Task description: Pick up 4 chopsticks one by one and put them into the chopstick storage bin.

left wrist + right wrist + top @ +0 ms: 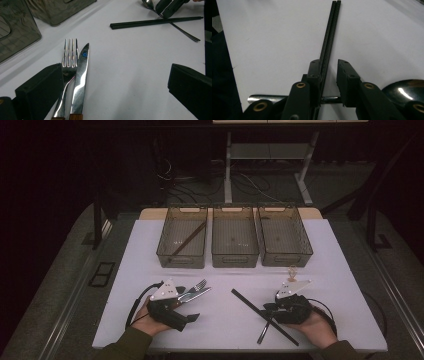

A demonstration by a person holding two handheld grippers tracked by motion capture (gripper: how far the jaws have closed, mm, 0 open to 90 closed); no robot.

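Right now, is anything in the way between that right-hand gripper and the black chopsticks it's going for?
Nothing blocks it: the black chopsticks already lie between the right gripper's jaws, against one jaw, a gap at the other. A spoon's handle crosses beneath them.

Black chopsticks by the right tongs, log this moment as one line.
right tongs: straddling black chopsticks, gap remains | spoon: crossing under chopsticks | left tongs: open, beside fork and knife

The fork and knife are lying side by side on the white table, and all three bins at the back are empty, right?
Not quite. The fork and knife do lie side by side, but the high view shows a brown stick in the left bin. I see nothing in the other two.
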